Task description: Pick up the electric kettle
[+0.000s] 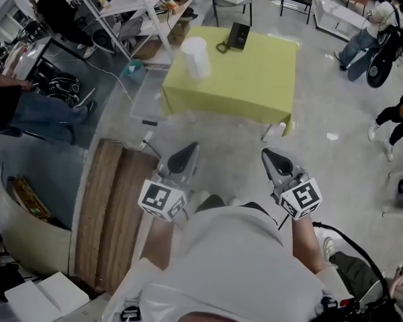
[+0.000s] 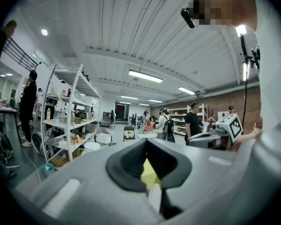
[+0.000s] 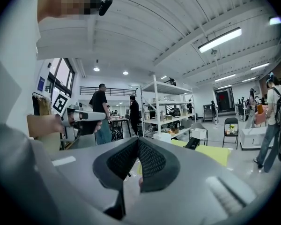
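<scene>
Kettle (image 1: 195,57) stands upright well ahead, nearer the left gripper (image 1: 189,151). That and the right gripper (image 1: 269,155) are closed, empty

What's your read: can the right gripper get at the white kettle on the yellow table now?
Probably not yet. The right gripper, jaws shut, is well short of the table where the kettle stands. Only bare floor lies between, so stepping closer and opening should do it.
</scene>
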Demonstrator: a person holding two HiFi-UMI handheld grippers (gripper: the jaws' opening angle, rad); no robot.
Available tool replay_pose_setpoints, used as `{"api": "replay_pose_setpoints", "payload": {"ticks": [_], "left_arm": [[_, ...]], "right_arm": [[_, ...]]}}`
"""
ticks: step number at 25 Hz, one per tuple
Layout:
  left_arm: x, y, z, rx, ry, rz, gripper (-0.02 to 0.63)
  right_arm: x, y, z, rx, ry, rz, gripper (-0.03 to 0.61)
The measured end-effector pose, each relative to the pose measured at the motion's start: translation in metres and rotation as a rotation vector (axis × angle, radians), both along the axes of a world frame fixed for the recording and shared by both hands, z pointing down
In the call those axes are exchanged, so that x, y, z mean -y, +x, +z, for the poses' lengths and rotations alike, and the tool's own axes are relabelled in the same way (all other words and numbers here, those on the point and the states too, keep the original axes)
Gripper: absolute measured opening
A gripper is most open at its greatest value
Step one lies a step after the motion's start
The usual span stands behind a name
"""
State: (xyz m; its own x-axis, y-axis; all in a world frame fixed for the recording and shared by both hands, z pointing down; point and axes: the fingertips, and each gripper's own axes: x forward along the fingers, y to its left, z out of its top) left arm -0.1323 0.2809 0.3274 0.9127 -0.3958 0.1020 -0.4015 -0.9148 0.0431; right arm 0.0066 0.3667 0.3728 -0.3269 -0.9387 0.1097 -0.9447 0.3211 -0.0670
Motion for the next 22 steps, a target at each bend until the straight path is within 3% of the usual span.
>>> {"api": "replay_pose_setpoints", "payload": {"ticks": [11, 22], "left_arm": [[0.03, 0.015, 0.01, 0.01, -0.003, -0.016, 0.005], [0.11, 0.023, 0.017, 0.021, -0.006, 0.003, 0.005]], "right_arm": [[0.029, 0.012, 0.009, -0.004, -0.014, -0.027, 0.017], [0.102, 0.02, 0.016, -0.003, -0.031, -0.002, 0.017]]}}
